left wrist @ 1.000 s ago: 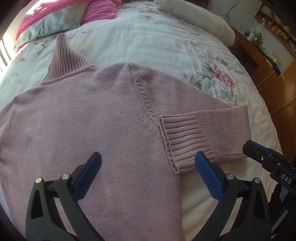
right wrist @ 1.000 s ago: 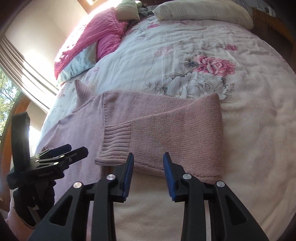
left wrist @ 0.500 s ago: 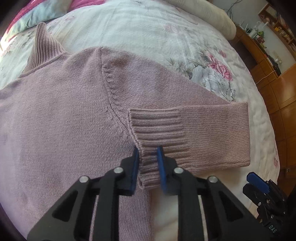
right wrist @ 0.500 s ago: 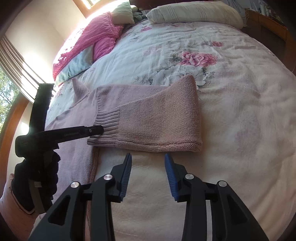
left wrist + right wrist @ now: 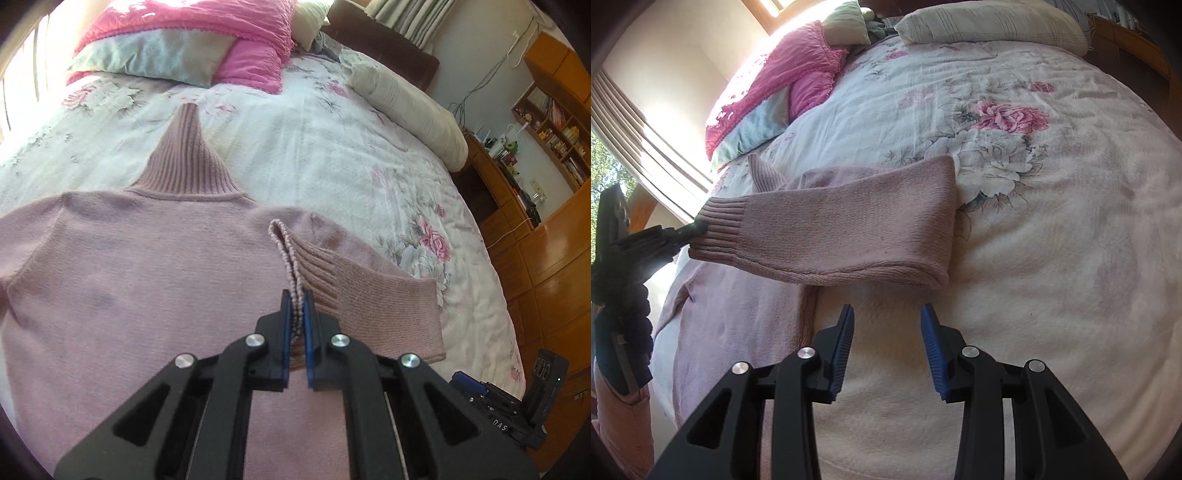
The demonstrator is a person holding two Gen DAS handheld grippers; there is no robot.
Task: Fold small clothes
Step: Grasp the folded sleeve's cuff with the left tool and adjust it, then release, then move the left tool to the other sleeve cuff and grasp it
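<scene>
A dusty-pink knit turtleneck sweater lies flat on the floral bedspread, collar pointing toward the pillows. Its right sleeve is folded back across the body. My left gripper is shut on the ribbed cuff and holds it lifted above the sweater's body; the right wrist view shows the same gripper at the cuff on the left. My right gripper is open, hovering just in front of the sleeve's fold with nothing between its fingers. It also shows at the lower right of the left wrist view.
Pink and grey pillows and a cream bolster lie at the head of the bed. Wooden cabinets and shelves stand along the right side. The bedspread stretches to the right of the sleeve. A window with curtains is on the left.
My left gripper closed on the ribbed cuff and raised it off the sweater. The right gripper backed away from the sleeve and stays open.
</scene>
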